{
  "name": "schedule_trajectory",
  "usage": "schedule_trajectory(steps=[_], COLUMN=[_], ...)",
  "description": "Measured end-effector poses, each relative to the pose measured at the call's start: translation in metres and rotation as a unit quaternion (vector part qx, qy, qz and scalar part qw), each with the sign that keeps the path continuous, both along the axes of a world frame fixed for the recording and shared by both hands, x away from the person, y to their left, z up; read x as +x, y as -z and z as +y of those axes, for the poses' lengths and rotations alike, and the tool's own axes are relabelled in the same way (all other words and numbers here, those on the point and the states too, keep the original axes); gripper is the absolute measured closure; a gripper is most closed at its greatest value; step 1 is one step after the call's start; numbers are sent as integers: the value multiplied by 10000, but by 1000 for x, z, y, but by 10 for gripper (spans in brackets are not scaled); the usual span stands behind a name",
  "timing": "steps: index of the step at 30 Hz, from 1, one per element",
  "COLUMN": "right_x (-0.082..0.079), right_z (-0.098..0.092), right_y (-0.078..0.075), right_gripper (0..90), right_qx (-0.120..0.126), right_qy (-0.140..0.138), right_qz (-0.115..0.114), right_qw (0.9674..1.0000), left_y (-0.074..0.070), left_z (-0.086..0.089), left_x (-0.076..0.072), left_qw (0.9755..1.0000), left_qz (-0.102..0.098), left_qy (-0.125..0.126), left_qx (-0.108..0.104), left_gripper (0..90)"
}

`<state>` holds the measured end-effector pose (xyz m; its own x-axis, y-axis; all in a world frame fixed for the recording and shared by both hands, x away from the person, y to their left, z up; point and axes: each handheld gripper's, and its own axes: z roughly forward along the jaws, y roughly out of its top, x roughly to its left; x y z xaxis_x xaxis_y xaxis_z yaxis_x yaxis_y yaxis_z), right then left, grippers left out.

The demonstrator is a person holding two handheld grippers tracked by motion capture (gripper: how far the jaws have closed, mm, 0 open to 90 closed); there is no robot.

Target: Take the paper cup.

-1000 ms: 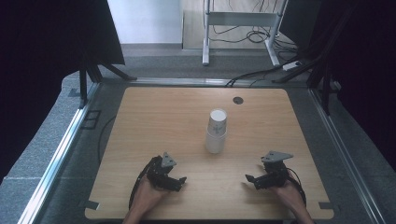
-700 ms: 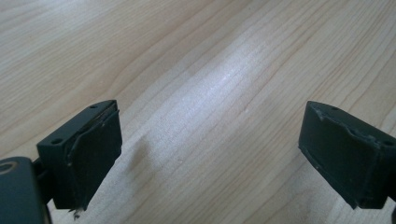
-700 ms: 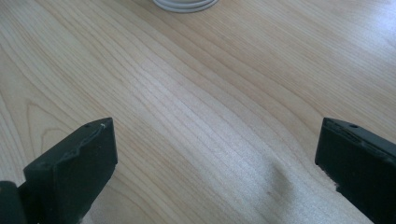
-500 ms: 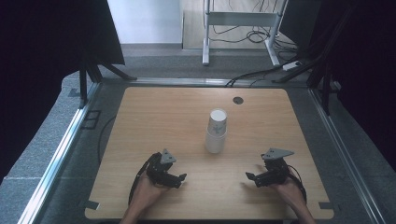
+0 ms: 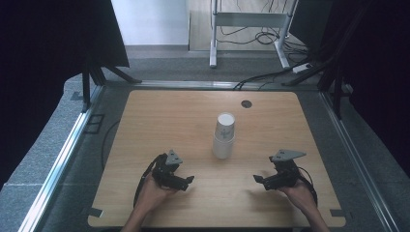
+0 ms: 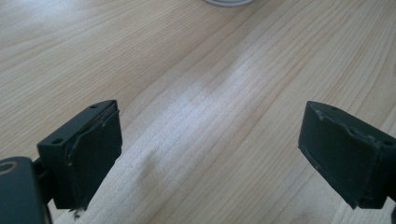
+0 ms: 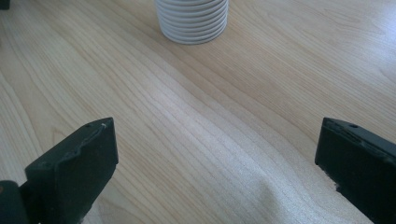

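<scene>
The broad, pale wooden surface (image 5: pixel 159 121) with rounded corners spreads in front of me, ringed by a grey carpeted floor (image 5: pixel 53 125) and a metal rail (image 5: pixel 58 162) along its left edge. Near the far edge of the surface sits a small dark round disc (image 5: pixel 246 104). Roughly at the middle stands the upright stack of white ribbed paper cups (image 5: pixel 224 136), nested one into another; in my right gripper view its ringed base (image 7: pixel 192 21) stands straight ahead on the wood, and in my left gripper view a sliver of its bottom rim (image 6: pixel 228 2) peeks in at the top edge. My left claw (image 5: pixel 186 180) is held in my left hand (image 5: pixel 153 191) near the front edge, to the left of the stack and well apart from it, jaws pointing toward the middle; they stand released and wide with bare wood grain between them. My right claw (image 5: pixel 258 180), in my right hand (image 5: pixel 300 193), mirrors it on the other side, also well apart from the cups, its black jaws likewise released and spread wide over bare wood, gripping nothing.
</scene>
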<state>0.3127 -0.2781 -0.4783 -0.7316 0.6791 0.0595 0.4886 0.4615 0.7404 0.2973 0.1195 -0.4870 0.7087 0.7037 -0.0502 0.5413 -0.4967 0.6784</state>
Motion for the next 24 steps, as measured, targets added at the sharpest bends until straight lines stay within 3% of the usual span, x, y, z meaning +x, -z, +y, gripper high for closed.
schedule_trajectory(steps=[18,24], right_x=[11,18], right_z=[11,16], right_y=[-21,-31], right_gripper=[0,0], right_qx=[-151,-110], right_qy=[-150,-264], right_qz=[-52,-66], right_qw=[9998,9996], left_y=[-14,-18], left_z=[-6,-9], left_x=[15,24], left_qw=[9998,9994], left_qz=[-19,54], left_qy=[188,263], left_qx=[-55,-234], left_gripper=[60,46])
